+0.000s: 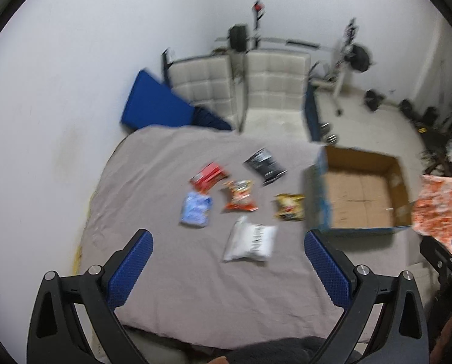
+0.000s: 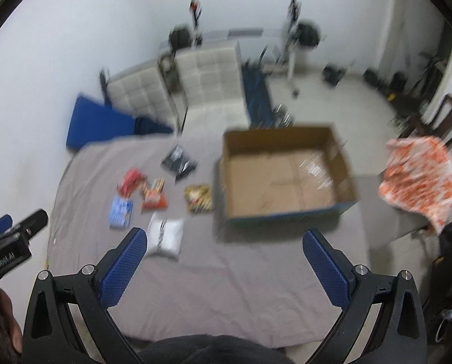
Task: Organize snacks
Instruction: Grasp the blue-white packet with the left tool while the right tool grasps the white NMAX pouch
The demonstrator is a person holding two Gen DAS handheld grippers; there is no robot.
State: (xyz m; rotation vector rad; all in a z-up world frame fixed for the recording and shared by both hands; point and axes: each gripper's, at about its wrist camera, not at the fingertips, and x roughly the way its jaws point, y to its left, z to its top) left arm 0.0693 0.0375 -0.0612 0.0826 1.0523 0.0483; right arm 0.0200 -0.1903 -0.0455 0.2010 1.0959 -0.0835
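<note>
Landmark: a cardboard box (image 2: pixel 286 176) with blue outer sides sits open and empty on a bed covered by a grey sheet (image 1: pixel 195 288).
Snacks: six packets lie flat on the sheet, all on the left side of the box and none inside it.
Yellow-and-black packet (image 1: pixel 289 207): closest to the box, just beside its left wall.
Black packet (image 1: pixel 265 165): left of the box's far corner, a little apart from it.
Orange-red packet (image 1: pixel 239 195): further left of the box, beyond the yellow-and-black one.
Red packet (image 1: pixel 207 177): left again, close to or touching the orange-red packet; blur hides which.
Light blue packet (image 1: pixel 195 209): farthest from the box, just on the near side of the red one.
White packet (image 1: pixel 250 242): left of the box's near corner and nearer the camera than the other packets.
Left gripper (image 1: pixel 228 268): jaws spread wide with nothing between them, held above the sheet left of the box, over the near edge of the snack group.
Right gripper (image 2: pixel 224 265): jaws also spread wide and empty, held above the sheet on the near side of the box; the white packet shows just past its left finger.
Orange-and-white patterned cloth (image 2: pixel 420 179): off the right side of the box, past the edge of the bed.
Pale tufted cushions (image 1: pixel 256 88): beyond the far side of the box, against the white wall.
Blue mat (image 1: pixel 156 103): beyond the box and to its left, leaning by the cushions.
Image quality: both views are motion-blurred, so packet printing is unreadable.
</note>
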